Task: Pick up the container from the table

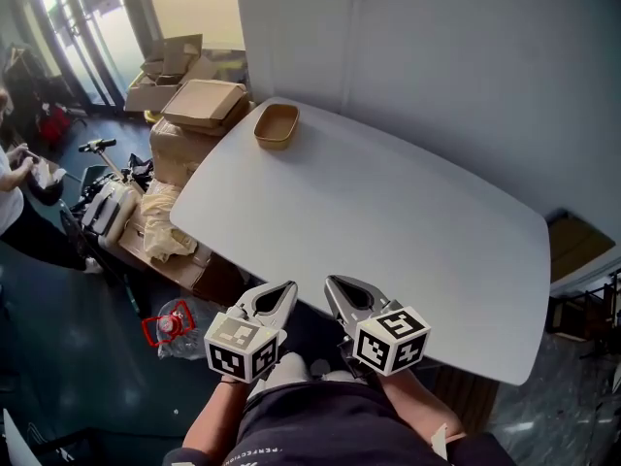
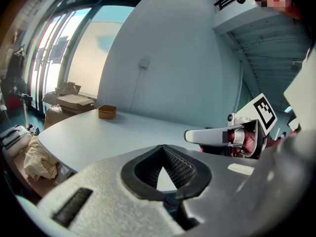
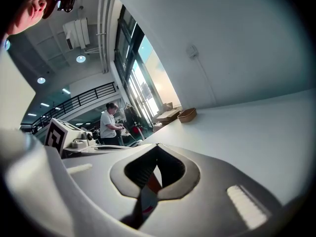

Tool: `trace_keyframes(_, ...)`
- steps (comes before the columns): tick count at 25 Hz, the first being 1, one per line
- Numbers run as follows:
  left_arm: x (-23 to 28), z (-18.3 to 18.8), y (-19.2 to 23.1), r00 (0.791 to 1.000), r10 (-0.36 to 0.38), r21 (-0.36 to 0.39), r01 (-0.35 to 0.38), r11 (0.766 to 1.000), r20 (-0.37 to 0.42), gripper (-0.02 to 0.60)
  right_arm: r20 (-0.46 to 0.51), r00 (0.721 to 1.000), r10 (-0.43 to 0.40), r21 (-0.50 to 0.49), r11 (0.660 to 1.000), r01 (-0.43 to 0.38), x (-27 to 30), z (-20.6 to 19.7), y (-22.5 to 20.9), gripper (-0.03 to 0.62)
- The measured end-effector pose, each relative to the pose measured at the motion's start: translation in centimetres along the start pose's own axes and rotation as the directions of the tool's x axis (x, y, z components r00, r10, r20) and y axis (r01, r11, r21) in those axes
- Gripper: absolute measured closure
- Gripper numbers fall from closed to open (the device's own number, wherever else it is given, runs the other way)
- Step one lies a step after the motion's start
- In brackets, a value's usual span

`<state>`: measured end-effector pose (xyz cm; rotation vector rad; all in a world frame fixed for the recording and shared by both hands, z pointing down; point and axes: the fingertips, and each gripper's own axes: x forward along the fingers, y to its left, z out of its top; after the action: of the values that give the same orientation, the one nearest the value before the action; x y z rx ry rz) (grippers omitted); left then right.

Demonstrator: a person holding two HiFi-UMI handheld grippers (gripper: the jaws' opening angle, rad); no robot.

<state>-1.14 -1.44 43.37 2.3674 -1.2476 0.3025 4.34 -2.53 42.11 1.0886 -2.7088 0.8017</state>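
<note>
A small brown oval container [image 1: 277, 125] stands empty at the far left corner of the white table [image 1: 408, 231]. It shows small and distant in the left gripper view [image 2: 107, 112] and in the right gripper view [image 3: 187, 115]. My left gripper [image 1: 288, 287] and right gripper [image 1: 331, 282] hover side by side at the table's near edge, far short of the container. In each gripper view the jaws meet at the tips, left gripper [image 2: 162, 148] and right gripper [image 3: 158, 145], with nothing between them. The right gripper's jaw tip [image 2: 190, 136] also shows in the left gripper view.
Cardboard boxes [image 1: 199, 105] are stacked just past the table's left end, beside the container. A person [image 1: 12, 187] stands at the far left. A red-wrapped item [image 1: 170, 326] lies on the floor near my left gripper. A grey wall [image 1: 437, 56] runs along the table's far side.
</note>
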Motion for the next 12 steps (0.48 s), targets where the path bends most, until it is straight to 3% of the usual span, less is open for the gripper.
trace_keyframes(12, 4.6, 3.6, 1.7, 0.995, -0.095, 0.033, 0.095, 0.995, 0.006, 0.581, 0.012, 0.999, -0.040, 0.018, 0.999, 0.040, 2.5, 2.0, -2.9, 0.597)
